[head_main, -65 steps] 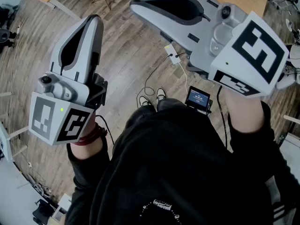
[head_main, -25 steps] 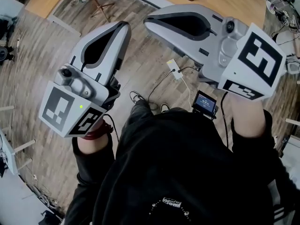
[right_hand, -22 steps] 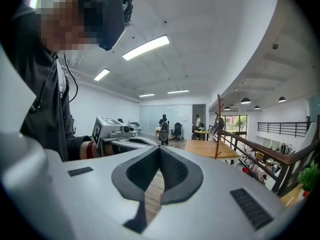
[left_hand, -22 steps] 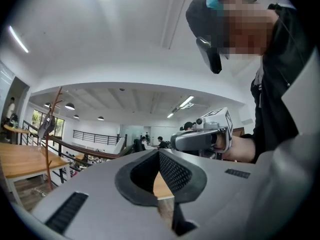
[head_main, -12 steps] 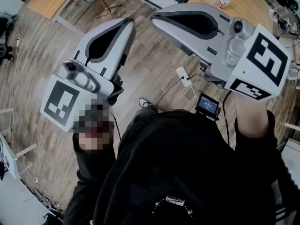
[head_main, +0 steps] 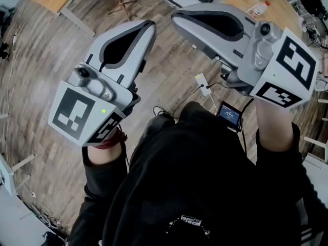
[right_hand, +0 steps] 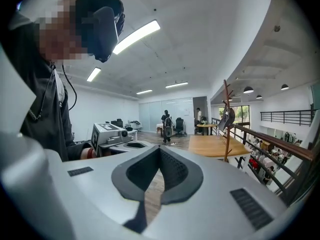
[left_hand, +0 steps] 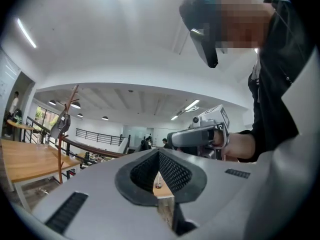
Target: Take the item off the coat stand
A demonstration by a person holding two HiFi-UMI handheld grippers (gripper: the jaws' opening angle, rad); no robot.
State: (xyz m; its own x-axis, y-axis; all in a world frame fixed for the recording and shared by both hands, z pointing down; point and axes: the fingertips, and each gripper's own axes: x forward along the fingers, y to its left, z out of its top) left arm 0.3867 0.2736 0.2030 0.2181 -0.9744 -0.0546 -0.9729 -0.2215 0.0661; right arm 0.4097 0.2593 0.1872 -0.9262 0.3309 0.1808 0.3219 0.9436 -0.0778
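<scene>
Entry, 2 hand-held grippers and 1 stand: we list the coat stand (right_hand: pixel 227 134) first, a slim reddish-wooden pole with short pegs, upright on the plank floor (head_main: pixel 46 60), and place the rest by it. The item (right_hand: pixel 229 116), a dark grey hanging piece whose kind we cannot make out at this range, hangs from an upper peg of the coat stand, untouched. A light wooden table (right_hand: pixel 215 145) stands just beside the coat stand. The left gripper (head_main: pixel 151 24) is well apart from the coat stand, jaws pressed together with nothing between the ribbed black pads; in its own view the stand appears far off to the left of the jaws. The right gripper (head_main: pixel 175 15) is likewise well apart from the coat stand, jaws closed tight and empty; its view sets the stand off to the right of the jaws. Both grippers sit side by side, near each other, at chest level in front of a person in a black top (head_main: pixel 195 178). On the floor, nearer the person's feet than the coat stand, lie 1 white plug block (head_main: pixel 203 84) and 1 small lit screen (head_main: pixel 229 115).
</scene>
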